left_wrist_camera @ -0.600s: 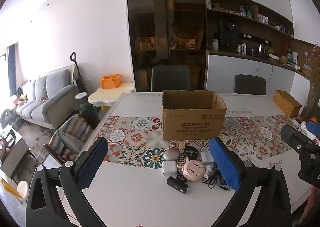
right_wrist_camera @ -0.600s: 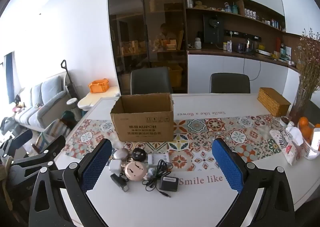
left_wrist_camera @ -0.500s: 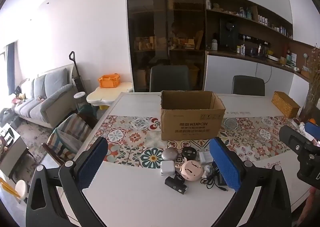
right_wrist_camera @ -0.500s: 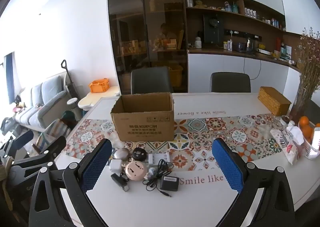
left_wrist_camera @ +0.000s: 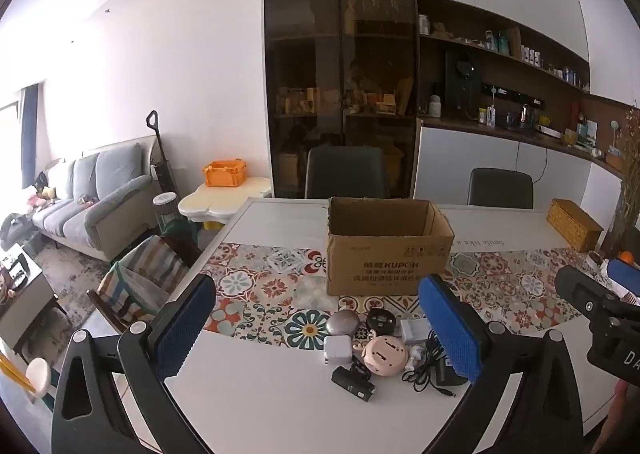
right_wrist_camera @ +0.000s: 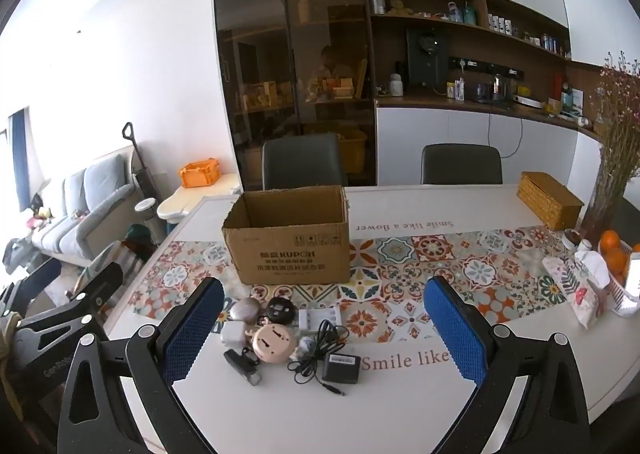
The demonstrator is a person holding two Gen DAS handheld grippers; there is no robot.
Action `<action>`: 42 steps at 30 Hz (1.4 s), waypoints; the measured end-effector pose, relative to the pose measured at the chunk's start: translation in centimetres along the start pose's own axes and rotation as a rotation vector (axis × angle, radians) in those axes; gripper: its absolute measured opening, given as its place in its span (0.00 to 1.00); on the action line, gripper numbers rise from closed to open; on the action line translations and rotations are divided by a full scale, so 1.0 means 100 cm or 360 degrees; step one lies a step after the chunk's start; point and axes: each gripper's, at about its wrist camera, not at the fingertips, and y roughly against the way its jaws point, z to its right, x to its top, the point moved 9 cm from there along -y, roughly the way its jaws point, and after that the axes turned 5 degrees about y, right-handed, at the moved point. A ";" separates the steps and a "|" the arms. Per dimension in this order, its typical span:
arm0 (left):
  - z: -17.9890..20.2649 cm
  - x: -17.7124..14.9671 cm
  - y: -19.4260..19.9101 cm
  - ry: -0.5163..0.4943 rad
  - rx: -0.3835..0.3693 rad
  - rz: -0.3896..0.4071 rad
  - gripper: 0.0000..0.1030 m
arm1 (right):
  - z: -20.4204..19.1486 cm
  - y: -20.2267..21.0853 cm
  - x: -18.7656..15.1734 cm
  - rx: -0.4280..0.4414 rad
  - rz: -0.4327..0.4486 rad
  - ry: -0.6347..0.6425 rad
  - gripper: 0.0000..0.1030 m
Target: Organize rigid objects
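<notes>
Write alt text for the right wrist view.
The open right hand-held gripper hovers empty over a cluster of small gadgets: a pink round device, a black power adapter, a white charger. Behind them stands an open cardboard box.

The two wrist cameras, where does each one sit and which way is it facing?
Left wrist: sits on the left claw, held open above the table's near edge, facing the cardboard box; the right claw's body shows at its right edge.
Right wrist: sits on the right claw, also open, facing the same box from further right; the left claw's arms show at its left edge.
Shared: the box, the pink round gadget, and the patterned table runner.
</notes>
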 end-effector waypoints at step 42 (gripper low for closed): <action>0.006 0.001 -0.001 -0.0016 -0.0033 0.0025 1.00 | 0.002 0.003 0.007 -0.0007 0.0010 0.0008 0.98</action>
